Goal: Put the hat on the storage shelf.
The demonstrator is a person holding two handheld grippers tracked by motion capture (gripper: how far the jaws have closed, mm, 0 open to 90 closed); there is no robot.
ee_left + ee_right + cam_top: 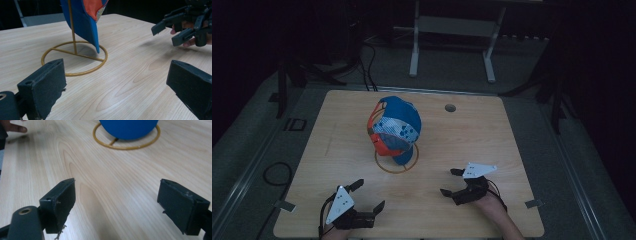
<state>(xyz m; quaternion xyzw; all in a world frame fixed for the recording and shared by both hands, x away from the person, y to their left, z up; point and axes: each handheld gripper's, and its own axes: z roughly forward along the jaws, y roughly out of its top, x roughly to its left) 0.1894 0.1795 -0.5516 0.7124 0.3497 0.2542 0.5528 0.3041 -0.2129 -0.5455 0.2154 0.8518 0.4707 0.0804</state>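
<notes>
Blue cap [396,125] hangs on the gold wire stand [396,161] mid-table. Your left gripper [368,195] and right gripper [449,182] hold jaws spread apart, empty, near you.

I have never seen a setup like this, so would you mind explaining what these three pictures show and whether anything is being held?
There is no robot here: a person holds a hand tool with two black jaws in each hand. The high view looks down on a wooden table, with the left gripper and the right gripper near its front edge. The other two pictures come from small cameras riding on those tools, each looking out along its own jaws. In the middle of the table, a blue and orange cap hangs on a thin gold wire stand with a ring base. The cap's blue brim points down toward the ring. Both sets of jaws stand wide open and hold nothing.
</notes>
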